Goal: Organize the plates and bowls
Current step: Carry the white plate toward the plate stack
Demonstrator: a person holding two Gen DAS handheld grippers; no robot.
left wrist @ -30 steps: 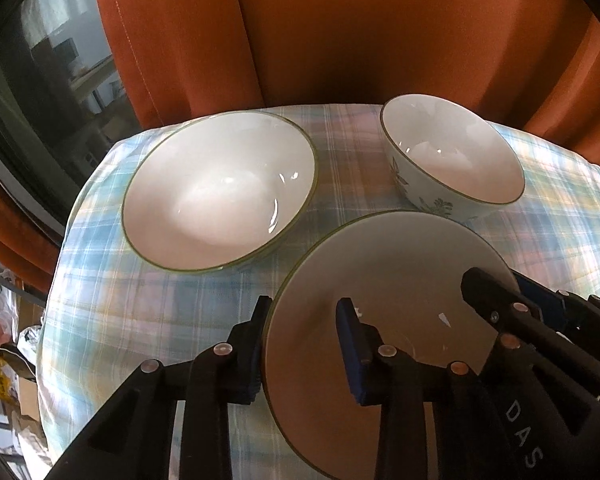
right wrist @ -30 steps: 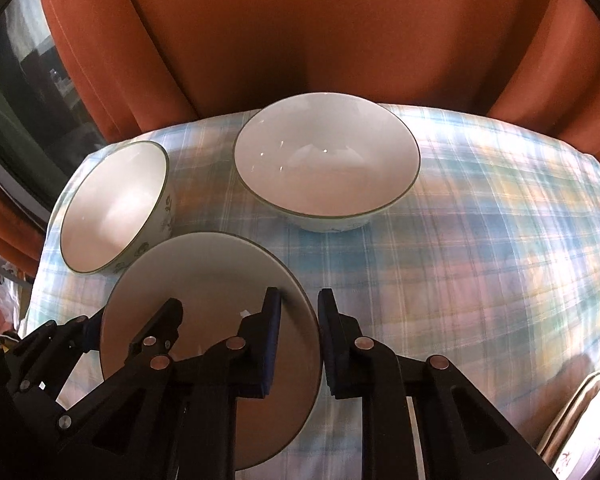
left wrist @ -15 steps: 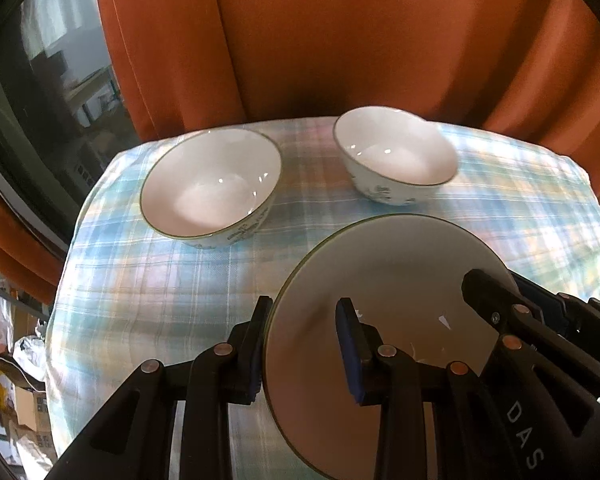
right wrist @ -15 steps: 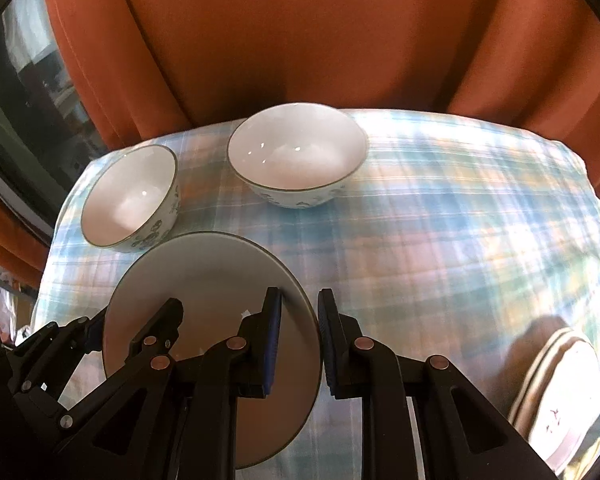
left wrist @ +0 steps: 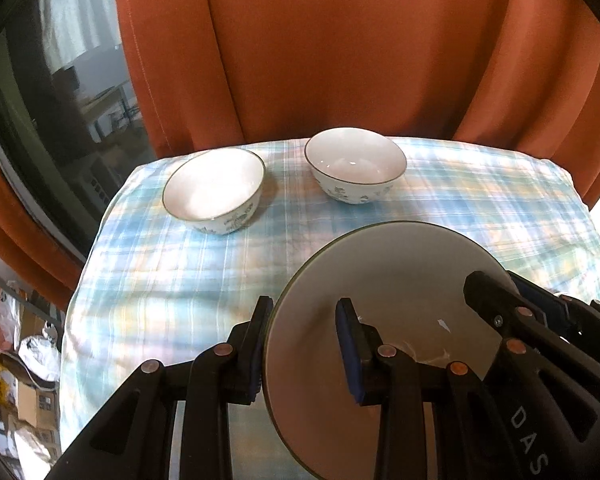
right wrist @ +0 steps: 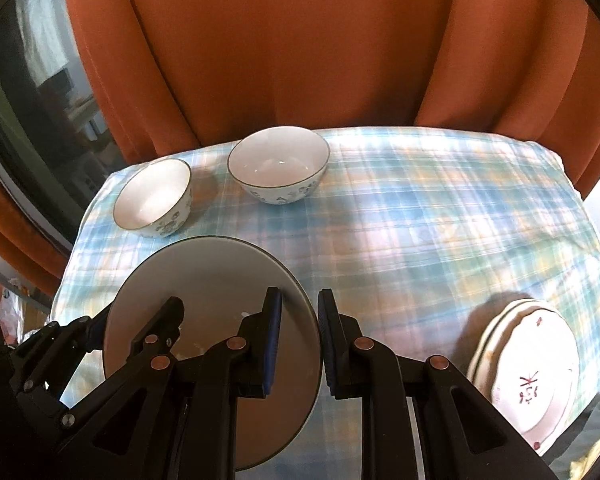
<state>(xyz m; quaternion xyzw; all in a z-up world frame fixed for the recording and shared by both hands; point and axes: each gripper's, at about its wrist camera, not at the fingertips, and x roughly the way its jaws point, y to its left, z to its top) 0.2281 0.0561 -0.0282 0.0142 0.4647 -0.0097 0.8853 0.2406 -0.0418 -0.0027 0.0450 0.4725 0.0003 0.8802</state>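
Note:
A grey plate with a dark green rim point(left wrist: 392, 280) point(right wrist: 216, 276) hangs above the checked tablecloth, held by both grippers at once. My left gripper point(left wrist: 306, 344) is shut on its left rim. My right gripper point(right wrist: 300, 336) is shut on its right rim. Each view shows the other gripper's black fingers point(left wrist: 496, 304) point(right wrist: 164, 320) clamped on the opposite edge. Two white bowls with blue flower prints stand at the far end of the table: a left bowl point(left wrist: 214, 190) point(right wrist: 154, 198) and a right bowl point(left wrist: 356, 164) point(right wrist: 278, 164).
A stack of white plates with a red mark point(right wrist: 532, 368) lies at the table's near right. Orange curtains point(left wrist: 340, 48) hang behind the table, with a dark window point(left wrist: 60, 92) at the left. The table's edges point(left wrist: 80, 280) drop off left and right.
Both grippers have pulled back and risen with the plate, so the two bowls look smaller and farther. The plate stack at the right has come into the right wrist view.

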